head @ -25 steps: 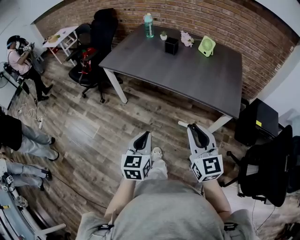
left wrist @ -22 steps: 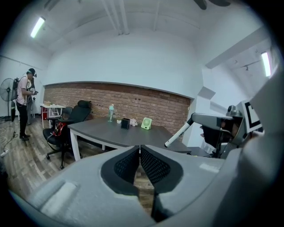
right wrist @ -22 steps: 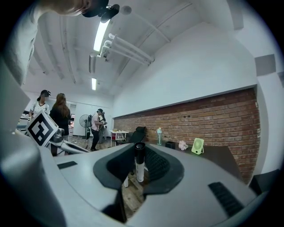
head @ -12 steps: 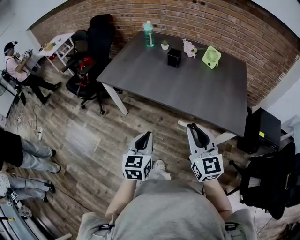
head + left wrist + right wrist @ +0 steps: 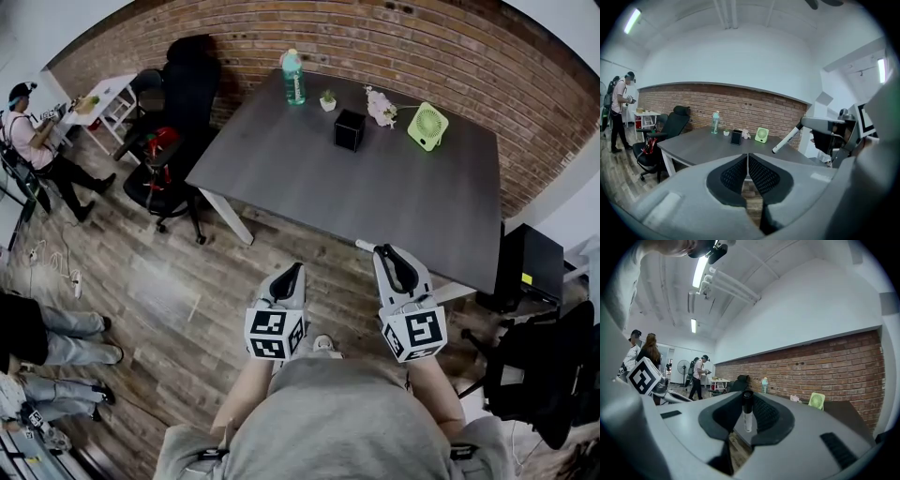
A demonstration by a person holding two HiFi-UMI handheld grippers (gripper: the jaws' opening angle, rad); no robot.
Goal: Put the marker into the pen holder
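Observation:
A black cube pen holder (image 5: 349,129) stands toward the far side of the dark grey table (image 5: 309,173), and the left gripper view also shows the pen holder (image 5: 736,137). My right gripper (image 5: 389,255) is shut on a white marker with a black cap (image 5: 747,411). The marker's end (image 5: 364,247) sticks out to the left, over the floor just short of the table's near edge. From the left gripper view the marker (image 5: 787,139) slants out of the right gripper. My left gripper (image 5: 289,274) is shut and empty, its jaws together (image 5: 747,161).
On the table stand a green bottle (image 5: 292,77), a small potted plant (image 5: 327,100), a pink object (image 5: 382,106) and a green fan (image 5: 427,127). Office chairs (image 5: 178,112) stand left of the table. A black chair (image 5: 544,375) and a black box (image 5: 530,267) are at right. People stand at far left.
The table has come nearer and lower in the head view as the person steps toward it. Both grippers keep their pose, the marker still held.

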